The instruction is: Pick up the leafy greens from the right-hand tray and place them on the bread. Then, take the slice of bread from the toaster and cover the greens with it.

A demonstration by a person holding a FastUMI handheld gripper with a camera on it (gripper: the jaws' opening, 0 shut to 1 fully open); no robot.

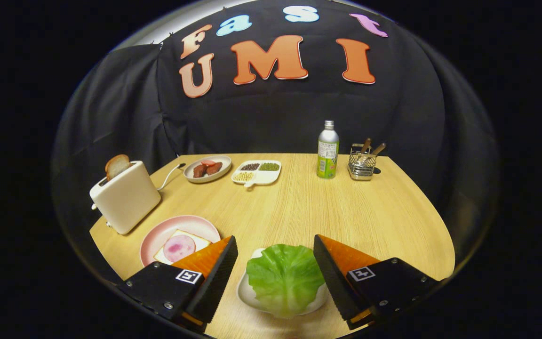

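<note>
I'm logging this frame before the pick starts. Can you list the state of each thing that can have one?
gripper: open, fingers either side of the greens, not touching them.
leafy greens: lying on their white tray, not yet picked up.
toaster: upright, a bread slice sticking up from its slot.
pink plate: holds bread topped with a round meat slice, no greens on it.
bottle: upright, capped.
</note>
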